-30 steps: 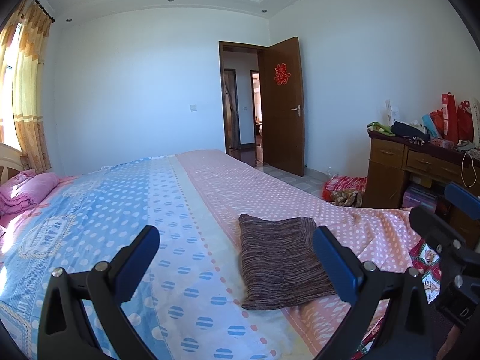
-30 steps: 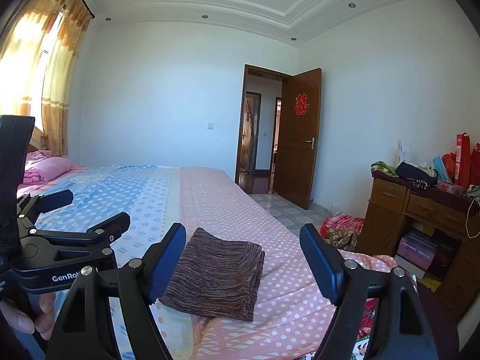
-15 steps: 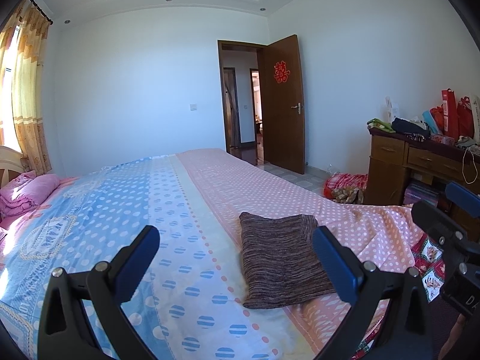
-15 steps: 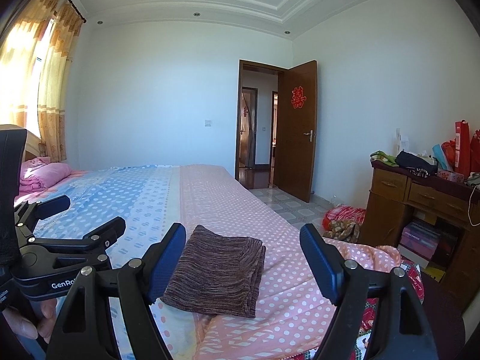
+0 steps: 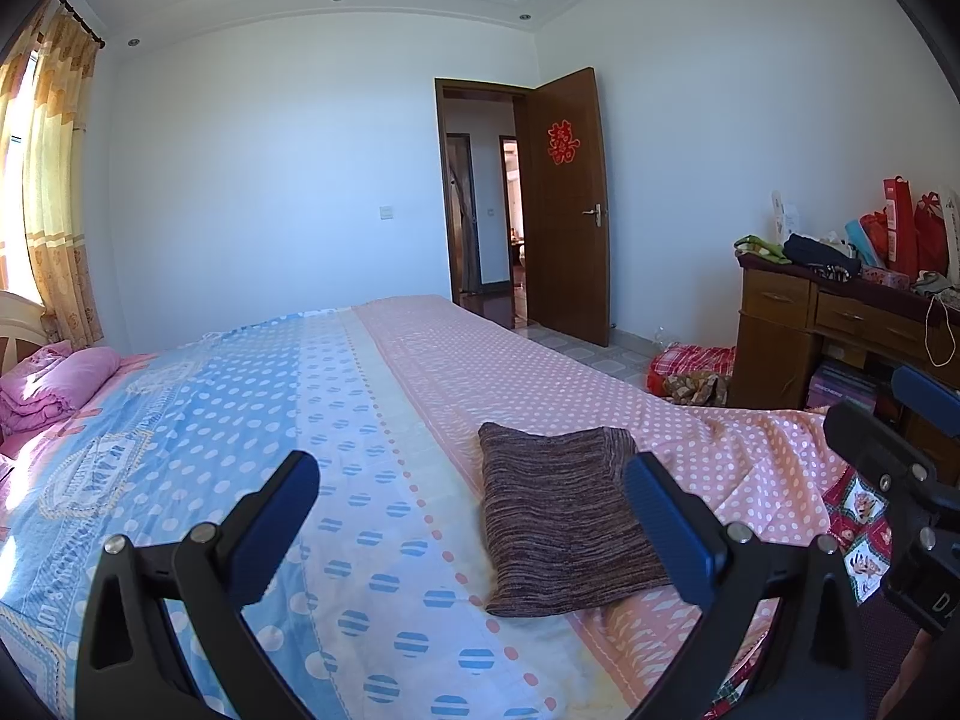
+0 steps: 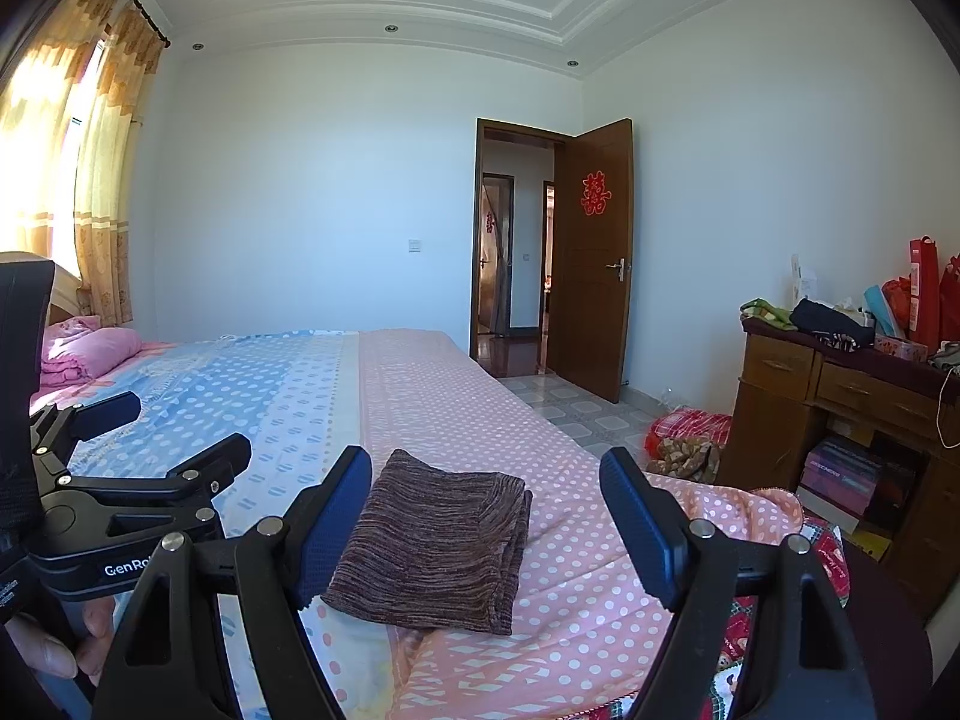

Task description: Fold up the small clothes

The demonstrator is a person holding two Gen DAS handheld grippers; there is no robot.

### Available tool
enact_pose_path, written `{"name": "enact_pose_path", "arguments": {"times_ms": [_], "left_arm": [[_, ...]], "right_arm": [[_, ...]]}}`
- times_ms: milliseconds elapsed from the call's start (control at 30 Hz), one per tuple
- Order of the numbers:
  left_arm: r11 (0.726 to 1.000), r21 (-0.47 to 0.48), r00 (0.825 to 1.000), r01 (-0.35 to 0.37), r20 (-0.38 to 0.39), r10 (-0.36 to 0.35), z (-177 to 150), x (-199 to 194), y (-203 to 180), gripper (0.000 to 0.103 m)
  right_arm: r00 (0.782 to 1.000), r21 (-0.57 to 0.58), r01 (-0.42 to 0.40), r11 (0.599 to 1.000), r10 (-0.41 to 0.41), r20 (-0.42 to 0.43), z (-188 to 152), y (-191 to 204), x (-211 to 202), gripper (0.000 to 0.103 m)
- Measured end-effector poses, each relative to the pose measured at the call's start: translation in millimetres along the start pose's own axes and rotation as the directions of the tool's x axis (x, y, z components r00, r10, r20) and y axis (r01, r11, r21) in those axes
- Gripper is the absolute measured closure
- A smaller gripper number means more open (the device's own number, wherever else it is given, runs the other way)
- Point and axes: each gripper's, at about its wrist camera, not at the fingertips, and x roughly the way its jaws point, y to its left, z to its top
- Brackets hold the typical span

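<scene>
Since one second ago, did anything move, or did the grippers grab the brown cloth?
Almost nothing changed. Both cameras drifted a little: the view of the room shifted slightly, nothing more. Nothing was grabbed or let go. The left gripper and right gripper are still open and empty, held above the bed. The folded brown cloth stayed flat in the same spot.

A folded garment (image 5: 564,516) in dark brown with fine streaks of purple and grey lies on a bedspread (image 5: 336,420). The bedspread is light blue with white dots on one side, pale cream with blue striped dots down the middle, and pink with white dots on the other. A bright pink quilt (image 5: 54,384) sits at the far left corner. Both grippers (image 5: 471,516) (image 6: 486,510) are black with blue pads. The door (image 6: 594,252) is dark brown with a red paper emblem. Curtains (image 6: 90,180) are yellow-orange.
</scene>
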Motion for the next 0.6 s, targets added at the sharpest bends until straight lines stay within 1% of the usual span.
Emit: {"name": "enact_pose_path", "arguments": {"times_ms": [600], "left_arm": [[1.0,0.0,1.0,-0.003,-0.001,0.003,0.1,2.0,1.1,0.0]], "right_arm": [[1.0,0.008,0.003,1.0,-0.003,-0.002,-1.2,-4.0,1.5,0.024]]}}
